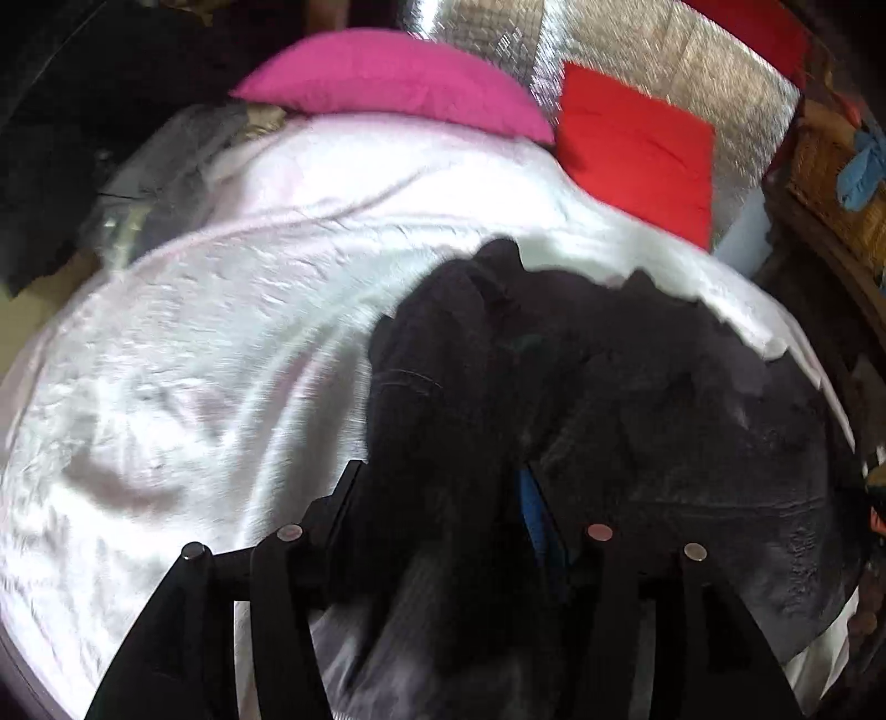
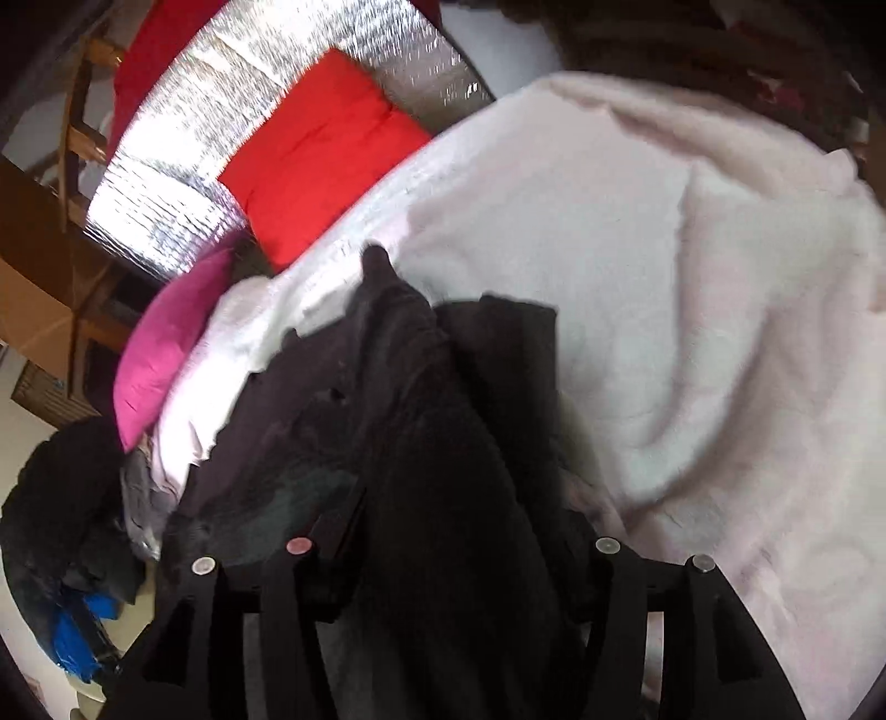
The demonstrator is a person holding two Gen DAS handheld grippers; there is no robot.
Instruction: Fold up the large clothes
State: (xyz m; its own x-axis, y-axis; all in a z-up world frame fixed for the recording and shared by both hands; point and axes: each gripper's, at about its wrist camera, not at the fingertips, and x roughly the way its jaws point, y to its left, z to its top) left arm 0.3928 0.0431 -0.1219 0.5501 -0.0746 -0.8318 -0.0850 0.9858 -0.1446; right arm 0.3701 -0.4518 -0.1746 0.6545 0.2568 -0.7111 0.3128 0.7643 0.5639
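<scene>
A large black garment (image 1: 581, 387) lies bunched on a pale pink fleece blanket (image 1: 232, 343) that covers the bed. In the left wrist view my left gripper (image 1: 443, 493) is shut on a fold of the black garment, which drapes over and between the fingers. In the right wrist view the same black garment (image 2: 421, 421) runs up from my right gripper (image 2: 459, 515), which is shut on its cloth; the blanket (image 2: 664, 277) spreads to the right. The fingertips of both grippers are hidden by cloth.
A magenta pillow (image 1: 398, 77) and a red cushion (image 1: 637, 149) lie at the head of the bed against a silver foil panel (image 1: 653, 50). Dark and grey clothes (image 2: 66, 515) are piled beside the bed. Wooden furniture (image 2: 50, 232) stands nearby.
</scene>
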